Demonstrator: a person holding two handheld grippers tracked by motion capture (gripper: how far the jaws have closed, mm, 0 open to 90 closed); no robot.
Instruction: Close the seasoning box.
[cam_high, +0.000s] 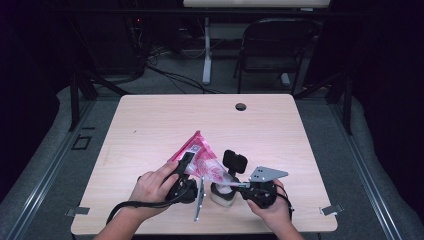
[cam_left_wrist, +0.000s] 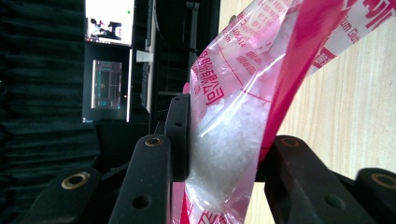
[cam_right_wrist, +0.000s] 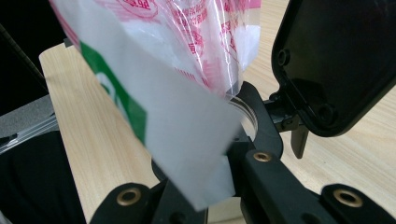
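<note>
A red and clear plastic bag (cam_high: 197, 155) of white crystals hangs tilted over the table's front. My left gripper (cam_high: 186, 164) is shut on its middle, and in the left gripper view the jaws (cam_left_wrist: 229, 126) pinch the crystal-filled film (cam_left_wrist: 233, 140). The bag's lower corner (cam_right_wrist: 187, 102), white with a green mark, dips over a small white container (cam_high: 222, 196) whose black flip lid (cam_high: 235, 162) stands open. My right gripper (cam_high: 234, 189) reaches in from the right, its jaws set around the container's clear rim (cam_right_wrist: 250, 116). The lid (cam_right_wrist: 336, 60) rises just behind.
The wooden table (cam_high: 150, 125) has a cable hole (cam_high: 241, 106) near its far edge. Beyond the table stand a black folding chair (cam_high: 275, 45) and a desk leg (cam_high: 206, 50). Lit screens (cam_left_wrist: 108, 21) glow off to the left.
</note>
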